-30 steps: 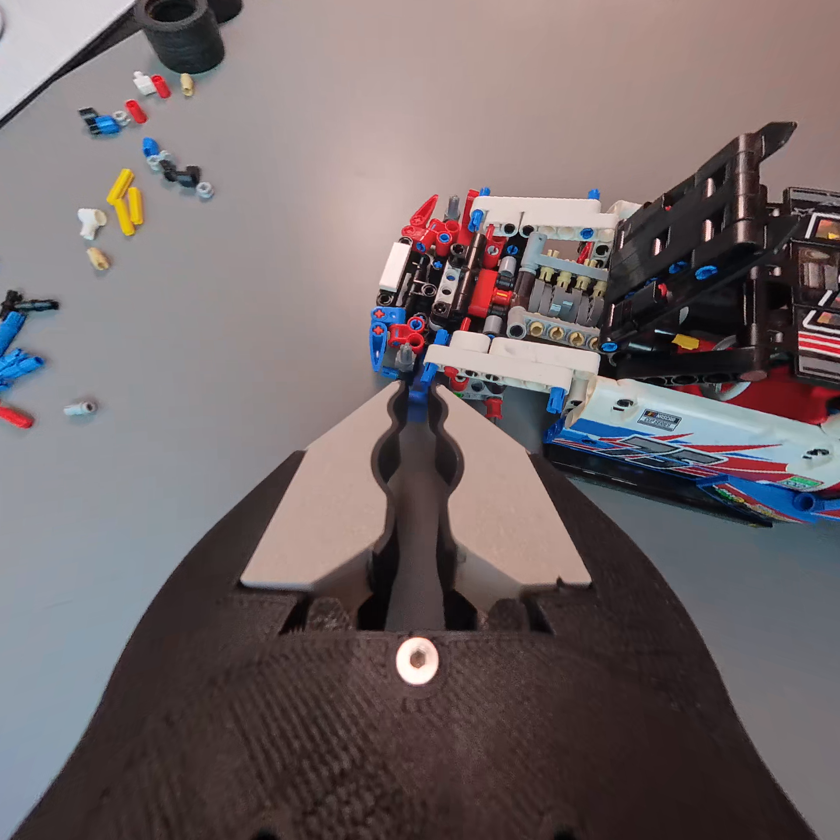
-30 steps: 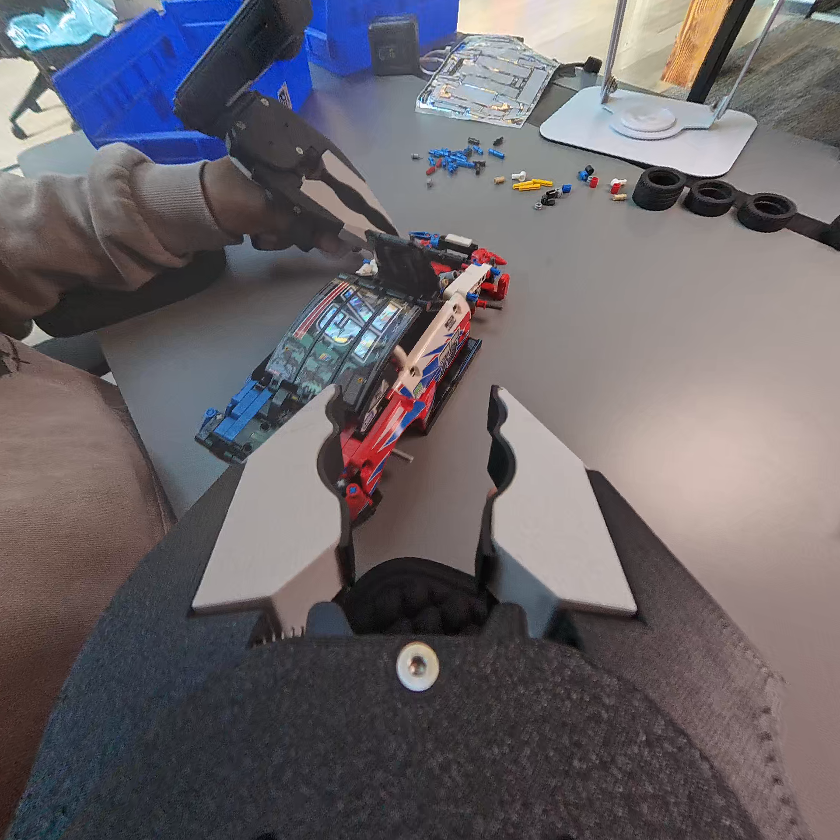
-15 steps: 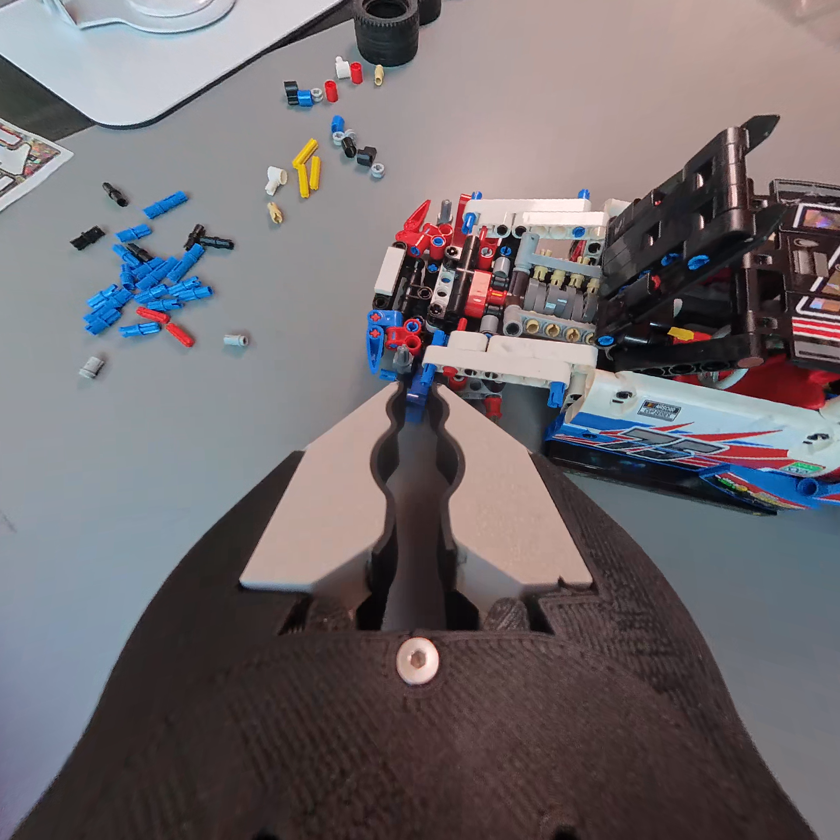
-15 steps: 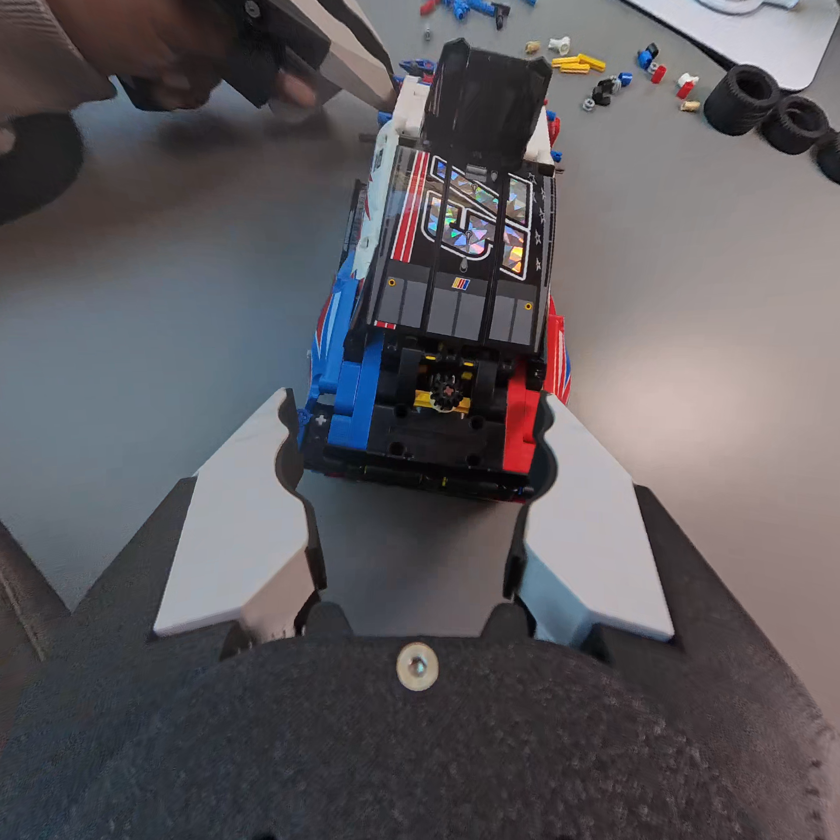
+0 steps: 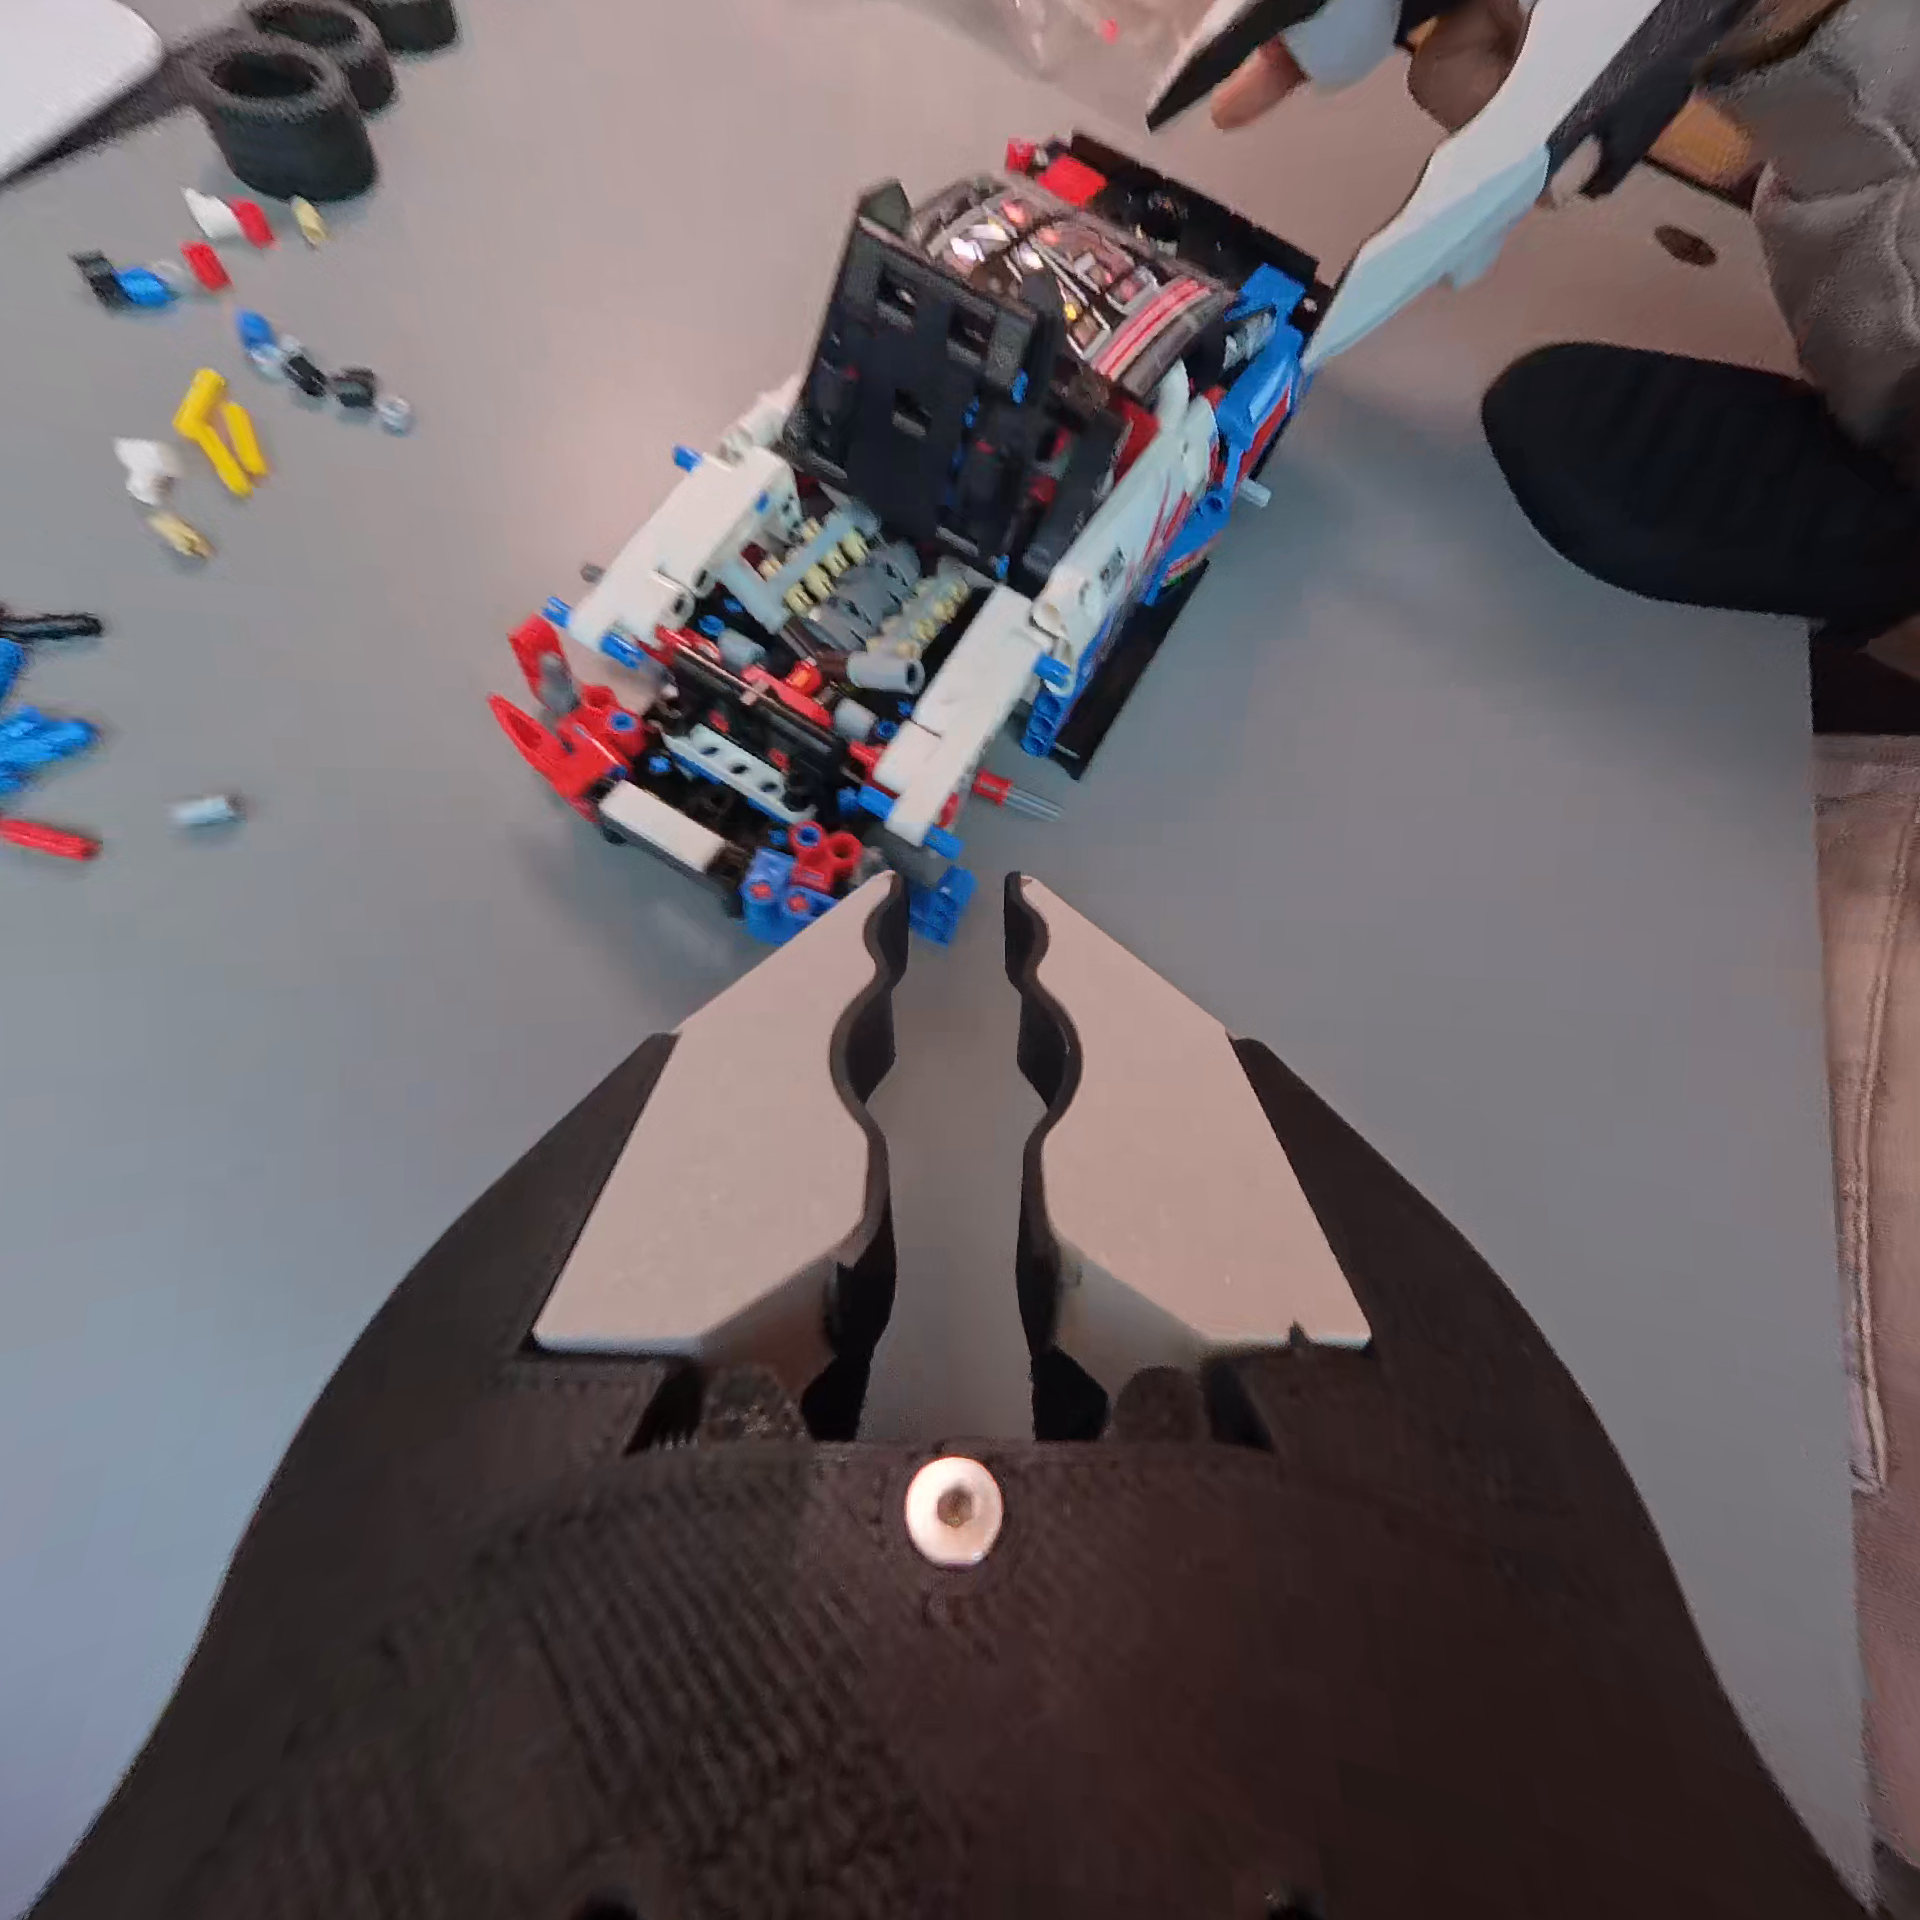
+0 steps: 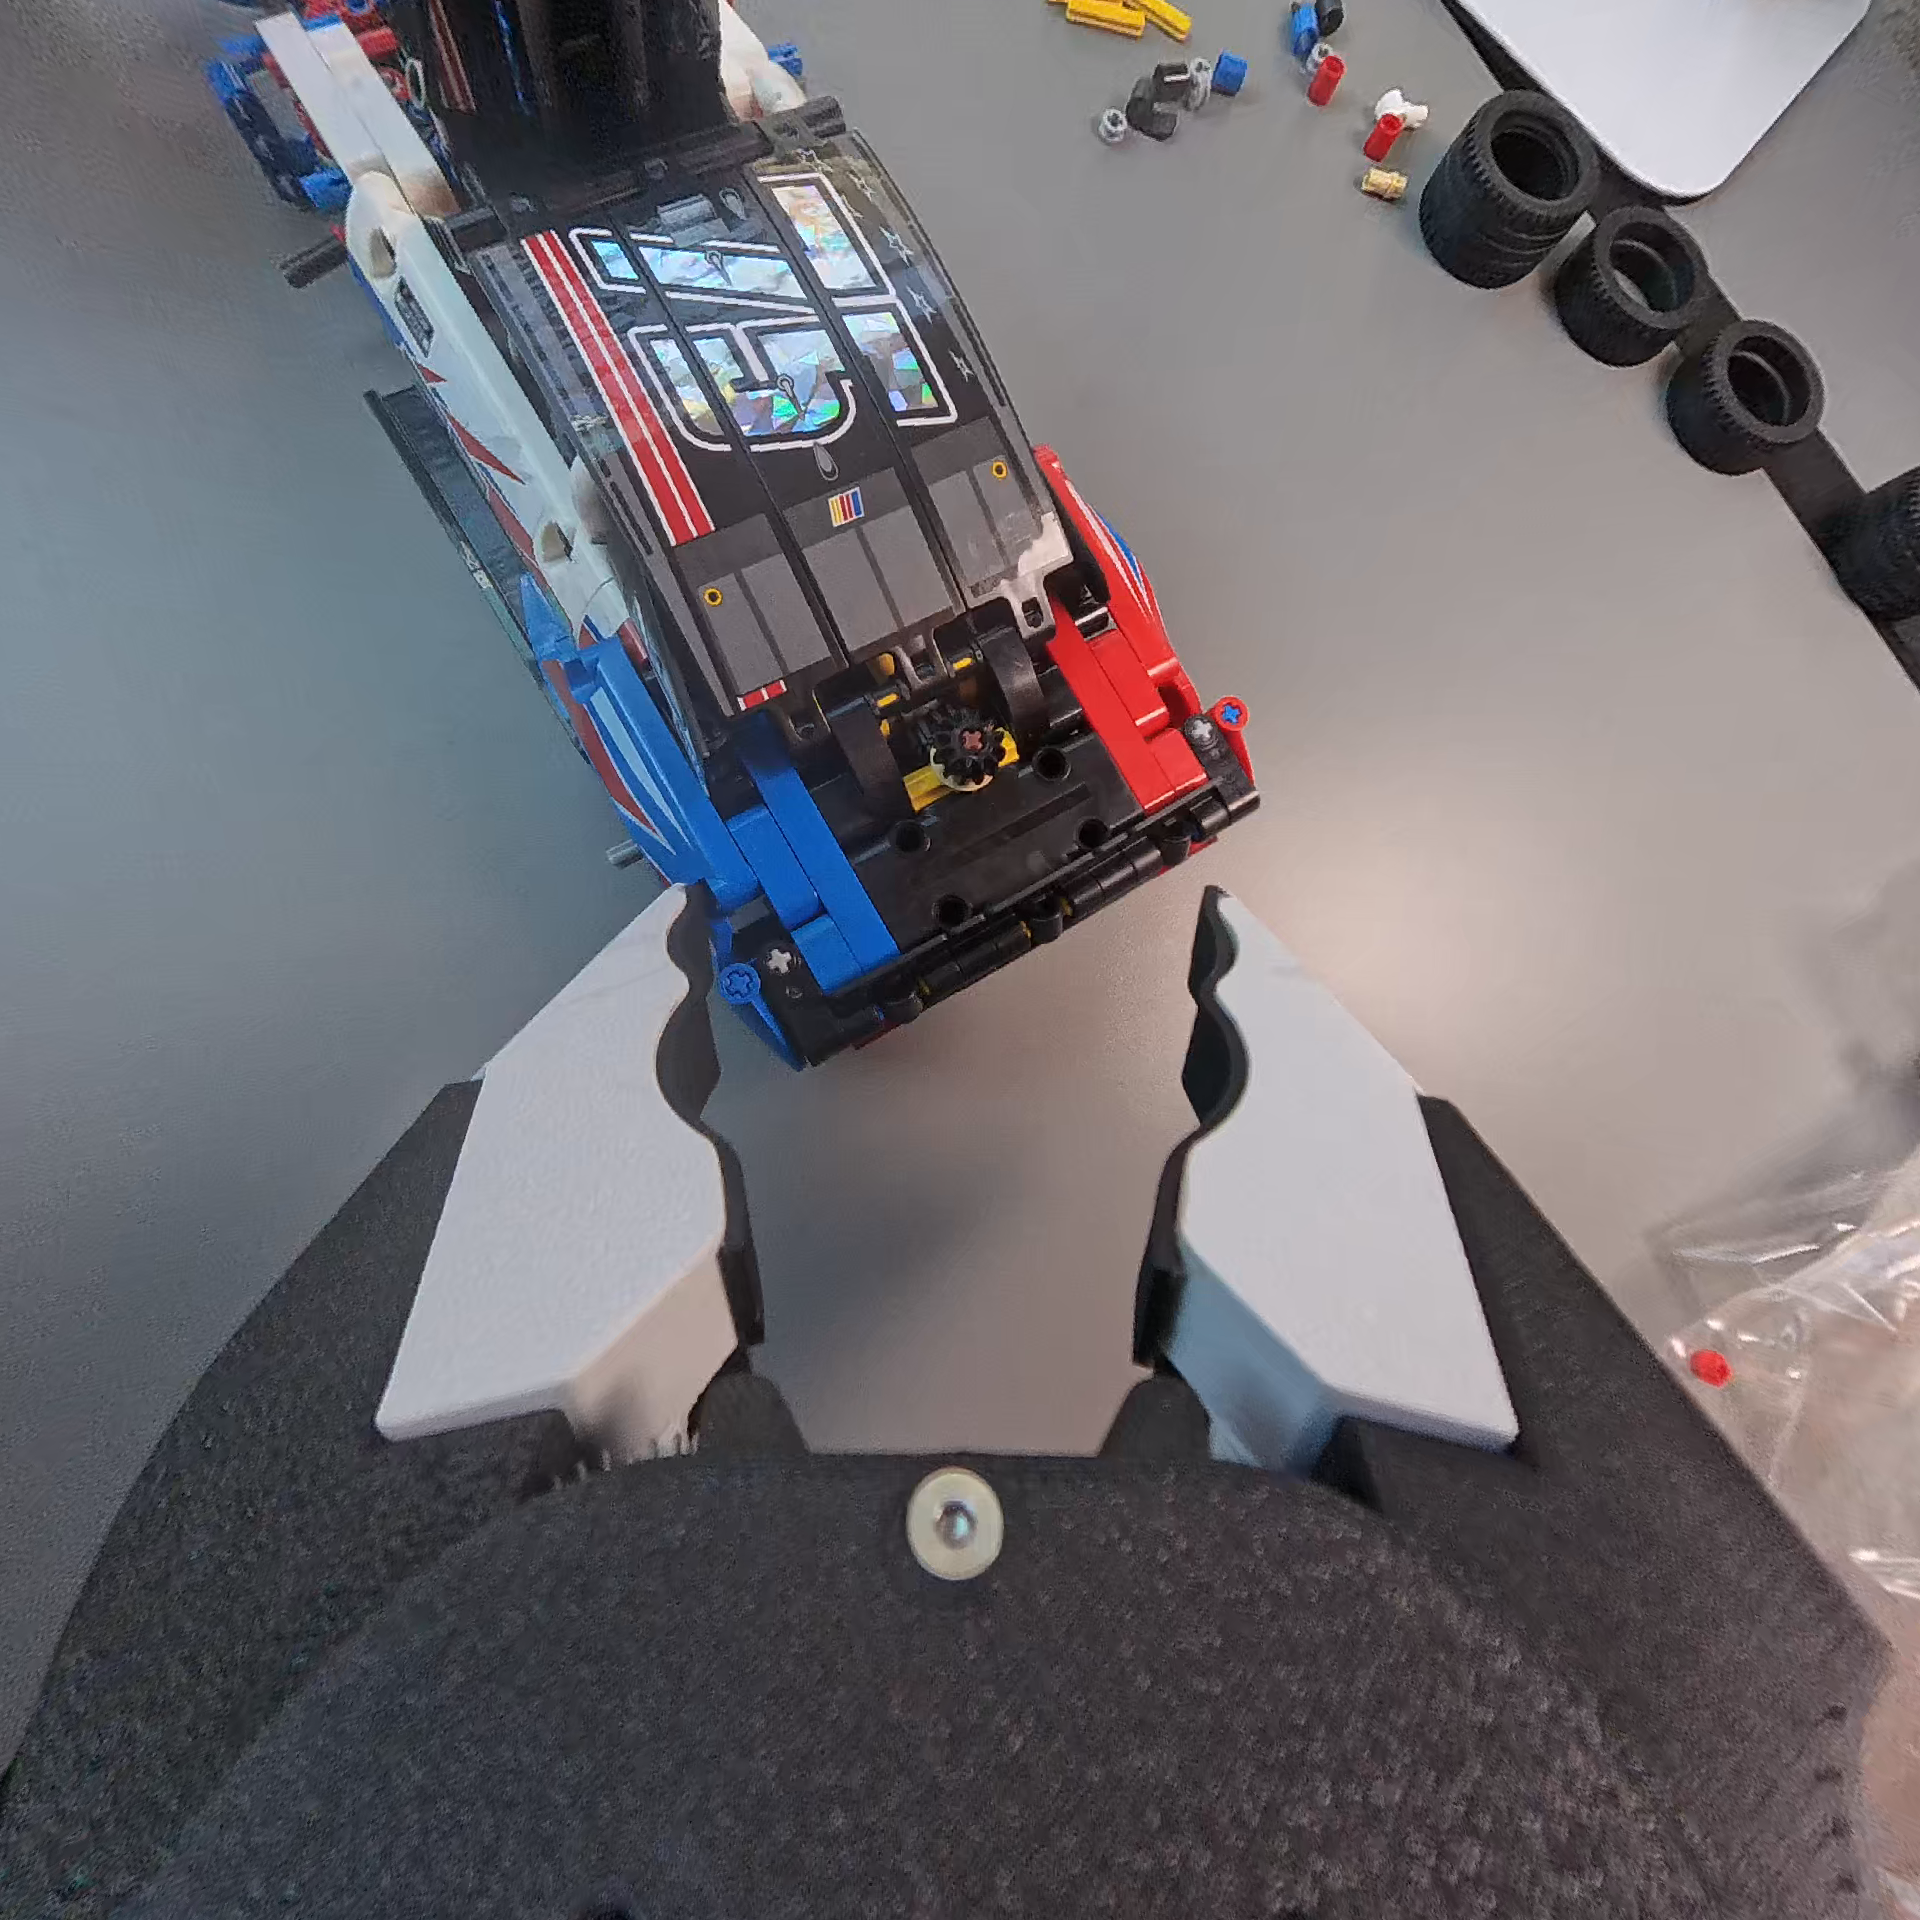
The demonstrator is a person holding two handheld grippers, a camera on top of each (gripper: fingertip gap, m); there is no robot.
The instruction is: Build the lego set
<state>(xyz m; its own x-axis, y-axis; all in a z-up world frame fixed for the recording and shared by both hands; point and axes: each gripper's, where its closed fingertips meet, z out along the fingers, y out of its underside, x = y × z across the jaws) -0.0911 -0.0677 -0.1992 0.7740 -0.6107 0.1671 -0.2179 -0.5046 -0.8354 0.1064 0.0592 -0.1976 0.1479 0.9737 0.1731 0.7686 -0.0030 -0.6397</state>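
Note:
The lego car [image 5: 935, 520] stands on the grey table [image 5: 312, 1039], hood open, with its unfinished front end toward my left gripper [image 5: 951, 894]. That gripper is open a little and empty, its tips just short of a blue piece [image 5: 940, 906] at the car's front corner. In the right wrist view the car's rear [image 6: 935, 810] points at my right gripper [image 6: 948, 914], which is open wide. The rear blue corner [image 6: 774, 977] lies against the left finger [image 6: 582, 1143]. The right finger stands apart from the car. The right gripper also shows far off in the left wrist view [image 5: 1434, 239].
Loose small pieces in blue, red, yellow and white [image 5: 208, 416] lie left of the car. Black tyres [image 6: 1507, 208] stand in a row by a white base plate [image 6: 1662, 83]. A clear plastic bag [image 6: 1818, 1299] lies at the right. A person's sleeve [image 5: 1704, 488] rests on the table edge. My hands' fingertips stand some 25 cm from each other.
My left gripper has opened and let go of the blue piece at the car's front. The car has turned. My right gripper has come in close around the car's rear.

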